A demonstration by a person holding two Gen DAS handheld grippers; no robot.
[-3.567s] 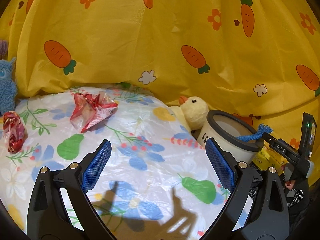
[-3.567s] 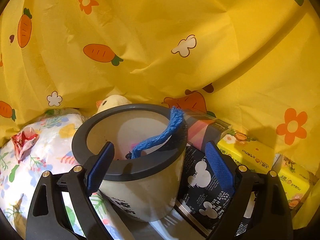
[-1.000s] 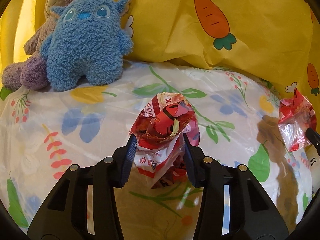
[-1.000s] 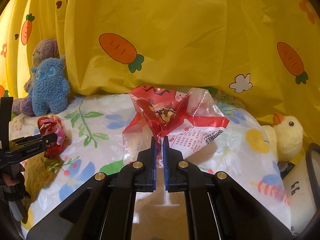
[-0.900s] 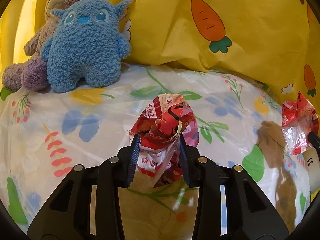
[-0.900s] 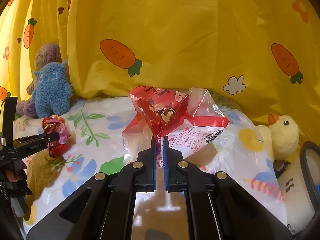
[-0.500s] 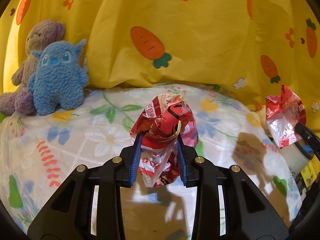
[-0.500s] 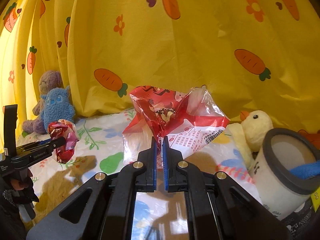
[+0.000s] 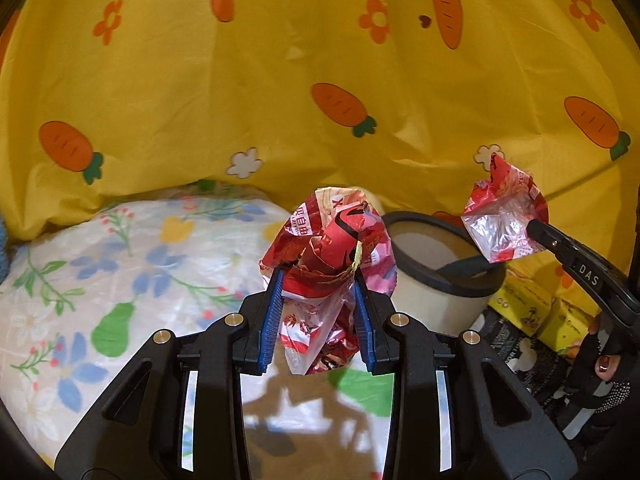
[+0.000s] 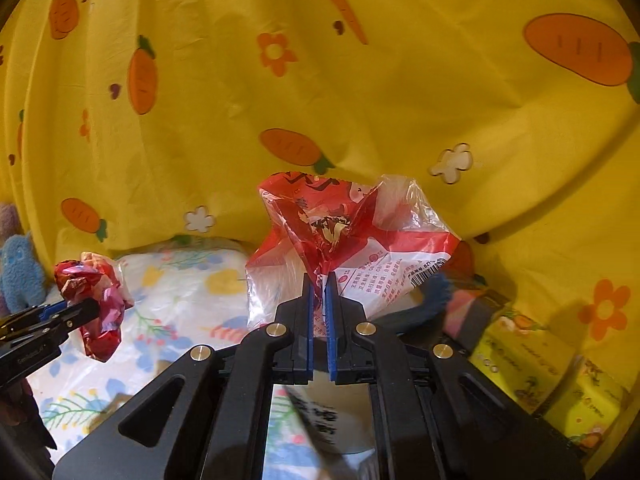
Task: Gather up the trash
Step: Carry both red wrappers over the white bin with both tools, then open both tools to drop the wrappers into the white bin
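The left claw [image 9: 318, 312] grips a crumpled red wrapper [image 9: 328, 256]; its jaws have just closed further. The right claw [image 10: 319, 312], nearly shut, pinches a red-and-clear wrapper [image 10: 348, 240] above the white bin [image 9: 440, 276].

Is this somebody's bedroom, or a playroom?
Probably a child's play or bedroom corner, though it can't be told for sure. A yellow carrot-print curtain hangs behind a flowery plastic-covered surface, and a blue plush toy sits at its edge. A small bin stands nearby.
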